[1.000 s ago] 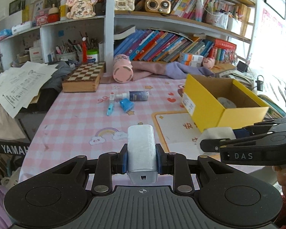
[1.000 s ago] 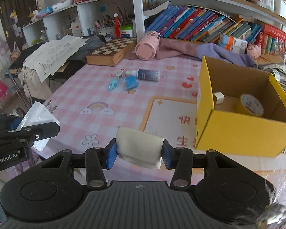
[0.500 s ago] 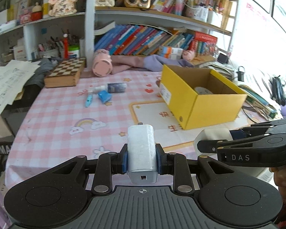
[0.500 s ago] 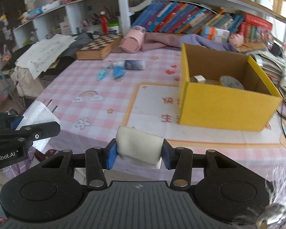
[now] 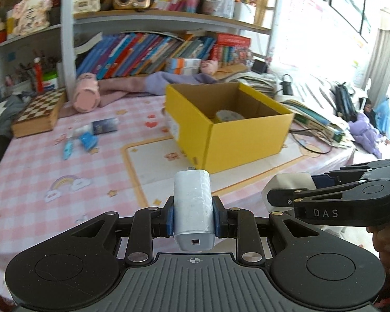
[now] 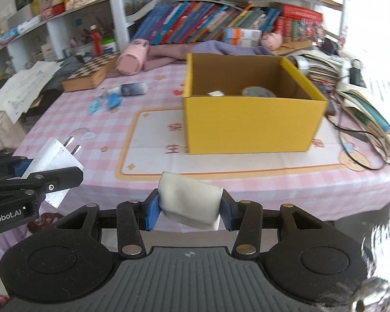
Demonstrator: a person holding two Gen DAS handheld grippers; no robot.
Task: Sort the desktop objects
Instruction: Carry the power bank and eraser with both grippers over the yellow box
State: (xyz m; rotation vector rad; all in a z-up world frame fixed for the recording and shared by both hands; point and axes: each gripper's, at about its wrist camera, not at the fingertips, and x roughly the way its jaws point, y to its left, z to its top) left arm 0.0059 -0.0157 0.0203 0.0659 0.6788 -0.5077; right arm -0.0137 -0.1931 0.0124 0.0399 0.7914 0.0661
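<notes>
Cluttered bookshelf [image 5: 153, 49] behind a pink checked tabletop [image 5: 39, 171]. Yellow box [image 6: 249, 127] open-topped, ahead of both tools, tape roll [image 6: 257, 92] inside. Chessboard box [image 5: 39, 111] far ahead-left of left tool. Left tool [image 5: 192, 217] clamped on white charger [image 5: 193, 205], long axis straight forward along the fingers, prongs pointing away toward the box, held above the near tabletop edge. Right tool [image 6: 189, 208] clamped on white eraser-like block [image 6: 191, 201], long axis crosswise between the fingers, slightly tilted. Blue bottle [image 6: 132, 88] lying flat far ahead-left.
</notes>
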